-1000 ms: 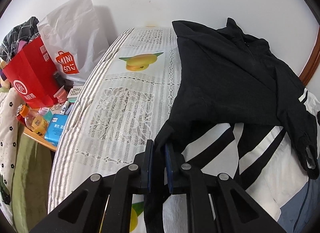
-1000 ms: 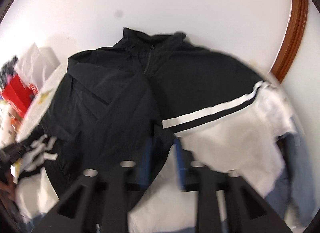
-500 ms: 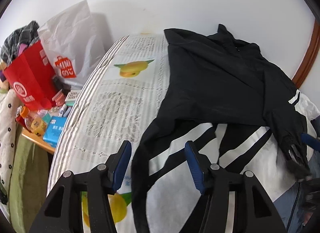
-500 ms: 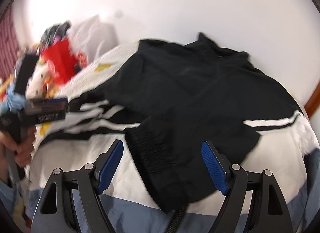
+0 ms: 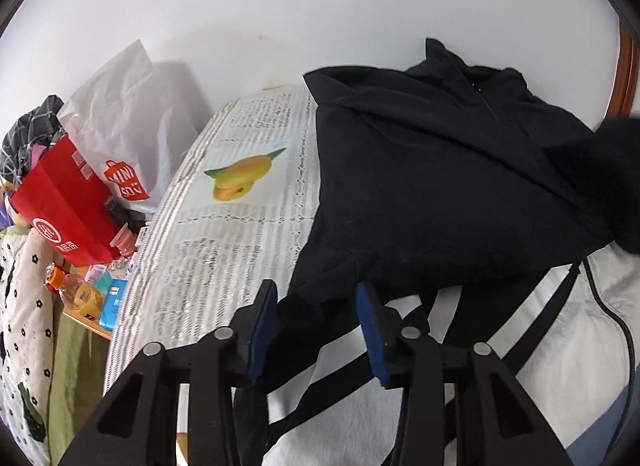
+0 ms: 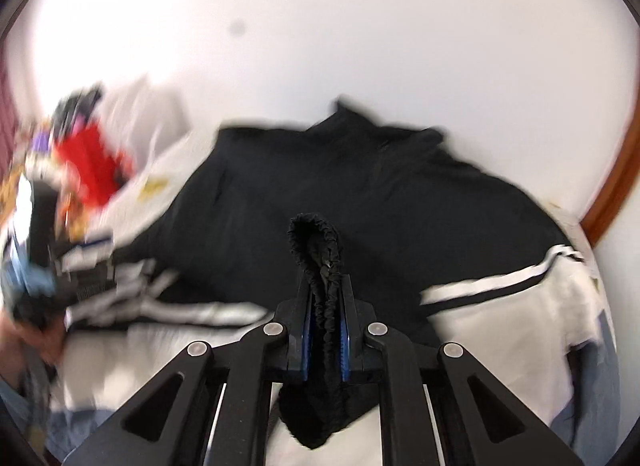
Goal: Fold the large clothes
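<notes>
Right wrist view: the black-and-white jacket [image 6: 380,201] lies spread over the bed, collar toward the wall-side edge, and its ribbed black cuff [image 6: 320,266] is now clamped between the right tongs [image 6: 325,322], which half a second ago stood wide apart above it. In the left wrist view the left tongs [image 5: 316,330] remain parted, gripping nothing, over the jacket's folded left edge. The lace bedspread [image 5: 224,234] shows beside it; a red bag [image 5: 64,209] sits past the bed's left edge.

Matt black cloth jacket [image 5: 440,193], ribbed cuff [image 6: 320,266]
</notes>
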{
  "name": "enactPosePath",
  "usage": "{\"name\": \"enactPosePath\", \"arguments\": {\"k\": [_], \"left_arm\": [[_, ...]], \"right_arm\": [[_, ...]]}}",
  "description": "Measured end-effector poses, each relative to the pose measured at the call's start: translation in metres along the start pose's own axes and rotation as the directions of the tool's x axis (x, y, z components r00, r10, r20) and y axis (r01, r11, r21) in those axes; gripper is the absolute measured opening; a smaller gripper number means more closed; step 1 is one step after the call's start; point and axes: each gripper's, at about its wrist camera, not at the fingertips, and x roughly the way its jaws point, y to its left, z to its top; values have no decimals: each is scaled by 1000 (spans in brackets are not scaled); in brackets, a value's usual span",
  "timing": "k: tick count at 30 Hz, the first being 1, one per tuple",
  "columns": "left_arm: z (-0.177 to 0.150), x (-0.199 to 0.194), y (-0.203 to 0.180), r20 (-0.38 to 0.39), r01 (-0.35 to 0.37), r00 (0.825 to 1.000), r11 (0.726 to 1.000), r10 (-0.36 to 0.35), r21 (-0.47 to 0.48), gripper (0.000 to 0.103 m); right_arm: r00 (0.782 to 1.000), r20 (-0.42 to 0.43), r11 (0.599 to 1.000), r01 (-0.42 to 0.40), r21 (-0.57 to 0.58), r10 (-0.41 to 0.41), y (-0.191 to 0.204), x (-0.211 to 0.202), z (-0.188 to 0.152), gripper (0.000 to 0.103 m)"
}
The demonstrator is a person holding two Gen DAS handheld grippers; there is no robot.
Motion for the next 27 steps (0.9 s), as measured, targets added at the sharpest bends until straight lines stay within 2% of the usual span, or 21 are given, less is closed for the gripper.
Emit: {"name": "enactPosePath", "arguments": {"k": [2, 5, 8, 13, 15, 17, 18, 19, 20, 22, 24, 27], "left_arm": [[0, 3, -2, -3, -3, 1000, 1000, 3, 4, 31], [0, 6, -6, -4, -11, 1000, 1000, 11, 16, 29], [-1, 7, -7, -6, -18, 1000, 1000, 18, 21, 29], [-1, 8, -6, -18, -17, 1000, 1000, 18, 20, 31], [0, 6, -6, -20, -17, 1000, 1000, 18, 25, 31], [0, 4, -5, -19, -16, 1000, 1000, 16, 24, 31], [1, 3, -5, -20, -11, 1000, 1000, 11, 23, 31], [1, 0, -4, -20, -8, 1000, 1000, 8, 19, 31], [1, -1, -4, -18, -5, 1000, 1000, 6, 15, 31], [3, -7, -2, -9, 13, 1000, 1000, -13, 1, 31], [4, -11, -2, -1, 22, 1000, 1000, -22, -11, 31], [6, -14, -4, 4, 31, 1000, 999, -31, -9, 31]], "right_arm": [[998, 28, 996, 52, 71, -55, -39, -7, 11, 10], [993, 24, 977, 109, 181, -116, -99, -5, 21, 10], [987, -52, 955, 158, 252, -149, -152, 20, 16, 12], [964, -182, 941, 234, 246, -192, -189, 54, -15, 26], [960, -187, 935, 251, 252, -208, -197, 51, -21, 29], [955, -150, 927, 286, 242, -256, -198, 35, -22, 34], [952, -127, 926, 301, 229, -278, -195, 27, -20, 39], [951, -94, 924, 310, 224, -296, -191, 18, -20, 51], [952, -58, 924, 307, 228, -302, -187, 11, -19, 56], [964, -29, 938, 265, 224, -266, -178, 7, -21, 56], [981, -36, 963, 192, 188, -188, -162, 16, -28, 56], [977, -106, 973, 195, 122, -182, -146, 42, -46, 51]]}}
